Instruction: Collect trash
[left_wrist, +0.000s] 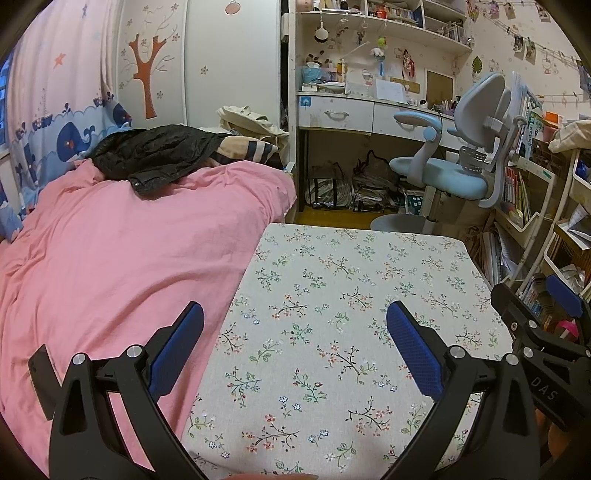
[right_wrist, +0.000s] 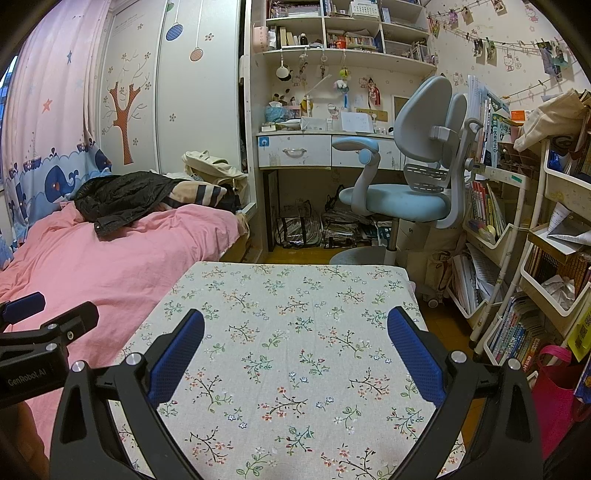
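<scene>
Item 1. Left gripper (left_wrist: 295, 347): black frame, blue ribbed pads, fingers spread wide with nothing between them. It hangs above the near left part of the table, its left finger (left_wrist: 177, 347) over the edge where the table meets the bed.

Item 2. Right gripper (right_wrist: 295, 349): same make, fingers likewise spread wide and empty, both over the tablecloth. In the left wrist view it shows at the far right edge (left_wrist: 543, 339); in the right wrist view the left gripper's body shows at the far left edge (right_wrist: 33, 343), so the two are side by side.

Item 3. Table (left_wrist: 369, 266): covered by a pale cloth printed with small flowering sprigs. The stretch of cloth between and ahead of both pairs of fingers is bare.

Item 4. Trash: no piece of trash can be made out on the table or near either gripper's fingers (whether any lies elsewhere in the room cannot be told from these views).

Item 5. Bed (left_wrist: 110, 258): pink cover, touching the table's left side; a black jacket (left_wrist: 155, 155) lies crumpled at its far end.

Item 6. Blue desk chair (right_wrist: 402, 177): beyond the table, in front of a white desk (right_wrist: 295, 149) with shelves above.

Item 7. White book racks (right_wrist: 517, 236): right of the table, crowded with books and papers.
</scene>
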